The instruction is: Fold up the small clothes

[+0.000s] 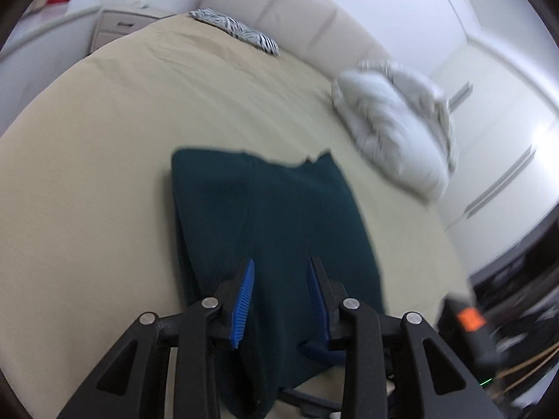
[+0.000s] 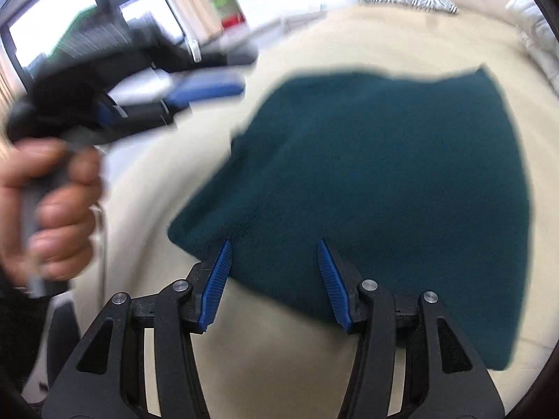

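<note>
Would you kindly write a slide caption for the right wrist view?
Open right tool poised over folded dark teal garment on beige bed; left tool alongside.

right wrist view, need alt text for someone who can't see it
A dark teal garment lies folded flat on a beige bed, with the right gripper open just above its near edge, nothing between its blue pads. At left, blurred, a hand holds the left gripper off the cloth. A zebra-print pillow sits at the far end.
</note>
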Available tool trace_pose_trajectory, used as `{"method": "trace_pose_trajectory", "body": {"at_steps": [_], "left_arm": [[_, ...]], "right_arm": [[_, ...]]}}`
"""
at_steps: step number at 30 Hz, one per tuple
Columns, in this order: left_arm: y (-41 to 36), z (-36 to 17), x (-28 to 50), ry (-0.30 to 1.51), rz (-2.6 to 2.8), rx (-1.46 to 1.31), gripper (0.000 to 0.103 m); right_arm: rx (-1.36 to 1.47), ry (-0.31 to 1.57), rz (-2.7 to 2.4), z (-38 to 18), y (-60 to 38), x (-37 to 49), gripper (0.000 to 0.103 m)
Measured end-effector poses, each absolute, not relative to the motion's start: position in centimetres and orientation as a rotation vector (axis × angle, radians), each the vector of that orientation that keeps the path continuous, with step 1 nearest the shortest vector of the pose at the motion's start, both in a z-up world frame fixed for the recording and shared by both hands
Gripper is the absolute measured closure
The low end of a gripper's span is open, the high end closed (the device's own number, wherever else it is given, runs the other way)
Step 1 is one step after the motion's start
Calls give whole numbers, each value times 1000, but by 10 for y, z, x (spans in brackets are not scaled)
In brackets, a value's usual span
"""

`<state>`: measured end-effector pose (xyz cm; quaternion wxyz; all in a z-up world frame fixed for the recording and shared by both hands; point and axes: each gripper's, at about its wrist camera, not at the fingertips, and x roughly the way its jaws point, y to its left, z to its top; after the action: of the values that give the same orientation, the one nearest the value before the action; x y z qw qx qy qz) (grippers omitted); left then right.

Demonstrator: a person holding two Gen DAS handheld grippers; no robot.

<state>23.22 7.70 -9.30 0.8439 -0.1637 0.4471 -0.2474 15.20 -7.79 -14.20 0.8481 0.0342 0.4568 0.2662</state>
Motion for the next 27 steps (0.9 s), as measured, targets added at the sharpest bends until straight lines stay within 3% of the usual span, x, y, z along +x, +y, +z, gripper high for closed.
{"method": "trace_pose_trajectory", "body": {"at_steps": [2, 4, 12, 15, 17, 21, 23, 27], "left_arm": [[75, -111, 232, 982, -494, -327, 71], [85, -122, 231, 979, -490, -377, 81], [89, -133, 212, 931, -529, -405, 82], [85, -137, 197, 948, -542, -346, 82], [87, -132, 190, 945, -530, -301, 82], [90, -101, 192, 895, -480, -252, 71], [84, -84, 202, 850, -471, -238, 58], [60, -71, 241, 828, -454, -195, 55]], "right_arm": [[108, 967, 582, -137, -88, 145, 53], [124, 967, 591, -130, -103, 140, 53], [339, 945, 492, -123, -194, 159, 53], [396, 1009, 478, -152, -216, 176, 64], [482, 997, 509, -157, -233, 172, 66], [485, 998, 506, -148, -251, 168, 66], [502, 980, 504, -136, -260, 182, 65], [565, 913, 523, -103, -264, 217, 51]]}}
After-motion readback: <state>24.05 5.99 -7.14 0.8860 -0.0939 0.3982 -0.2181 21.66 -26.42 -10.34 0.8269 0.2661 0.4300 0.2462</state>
